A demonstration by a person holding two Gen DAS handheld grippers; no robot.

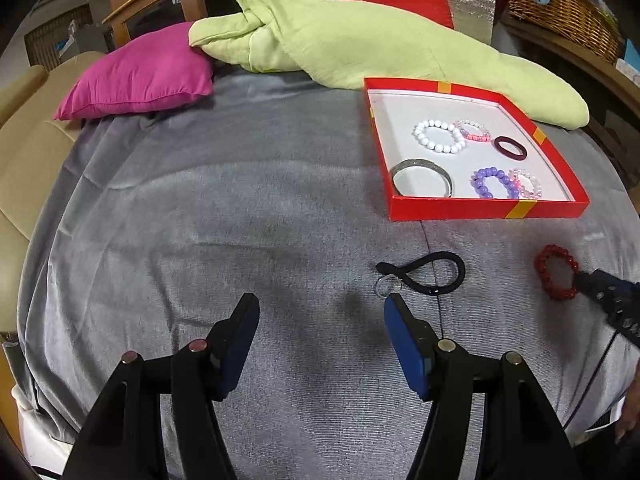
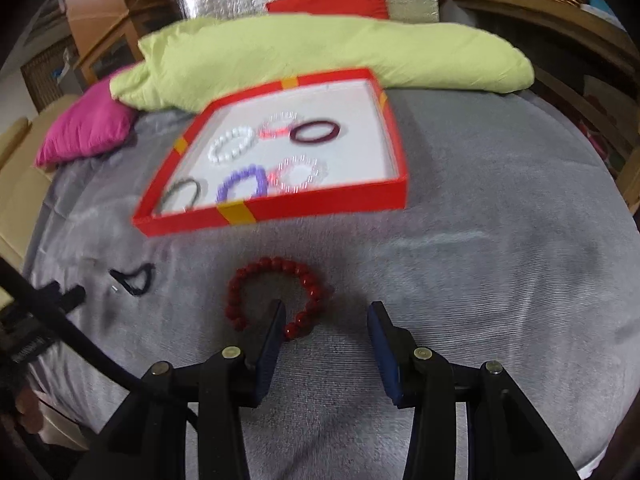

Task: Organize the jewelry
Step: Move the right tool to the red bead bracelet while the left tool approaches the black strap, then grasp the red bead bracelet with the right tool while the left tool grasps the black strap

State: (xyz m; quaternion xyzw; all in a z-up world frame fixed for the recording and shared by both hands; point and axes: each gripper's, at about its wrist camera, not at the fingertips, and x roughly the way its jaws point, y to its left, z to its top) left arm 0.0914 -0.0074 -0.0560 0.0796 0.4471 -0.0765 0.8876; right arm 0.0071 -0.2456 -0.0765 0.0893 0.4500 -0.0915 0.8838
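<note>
While both tongs hang over a grey bedspread [image 1: 240, 220]:
Right gripper [image 2: 326, 312]: jaws spread wide, left finger apparently inside the red bead bracelet [image 2: 276, 266], though motion blur obscures contact.
Left gripper [image 1: 322, 306]: jaws wide, holding nothing, near the black hair tie [image 1: 436, 272] and small clear ring [image 1: 387, 285].
Red tray [image 1: 480, 206]: white-bead, pink, purple, silver and maroon bracelets inside.

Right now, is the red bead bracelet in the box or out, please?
Out: the red bead bracelet lies on the grey blanket, before the red box.

Magenta pillow [image 1: 138, 74]; green blanket [image 1: 360, 44]; wicker basket [image 1: 560, 4].
</note>
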